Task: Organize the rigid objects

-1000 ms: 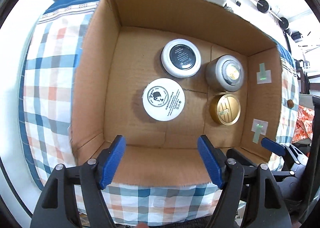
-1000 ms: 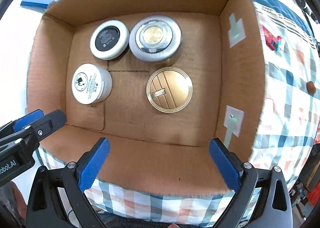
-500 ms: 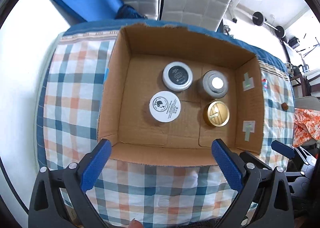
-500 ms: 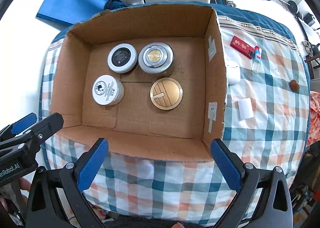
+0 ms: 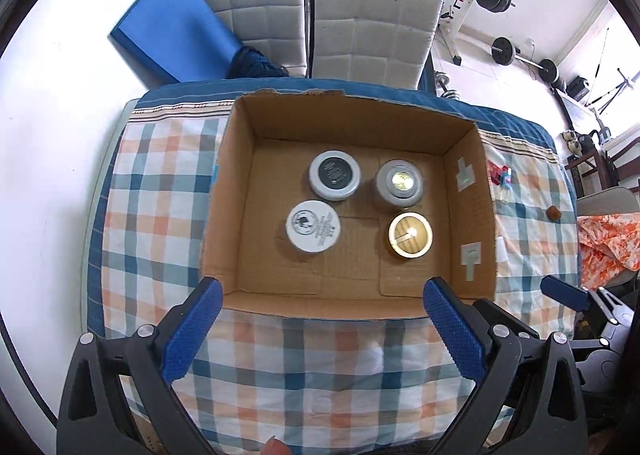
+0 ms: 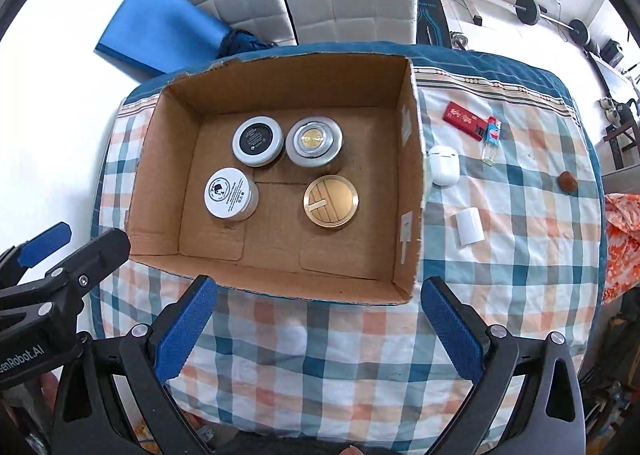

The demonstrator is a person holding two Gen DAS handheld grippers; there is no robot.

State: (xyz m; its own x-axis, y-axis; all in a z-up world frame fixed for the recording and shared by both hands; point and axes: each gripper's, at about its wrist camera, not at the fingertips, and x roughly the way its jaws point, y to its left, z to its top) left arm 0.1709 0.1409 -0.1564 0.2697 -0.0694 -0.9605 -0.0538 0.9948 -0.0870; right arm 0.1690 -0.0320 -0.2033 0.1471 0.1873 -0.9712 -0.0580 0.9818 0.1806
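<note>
Four round tins (image 6: 258,140) sit in the cardboard box (image 6: 412,191) on the checked desk (image 6: 520,247). Left claw (image 5: 318,333) and right claw (image 6: 320,325) hover wide open, empty. Beside the box: earbud case (image 6: 443,164), red packet (image 6: 462,120), lighter (image 6: 491,140).

The left gripper (image 5: 320,319) is hanging at the bottom of the frame, its blue fingers (image 5: 192,331) spread wide and holding nothing. Above it, at centre, a cardboard box (image 5: 228,191) is sitting on a checked cloth (image 5: 156,183). Inside are lying a black-lidded tin (image 5: 334,175), a silver tin (image 5: 399,183), a white jar (image 5: 313,226) and a gold tin (image 5: 410,235), none touching. The right gripper (image 5: 592,307) is showing at lower right.
</note>
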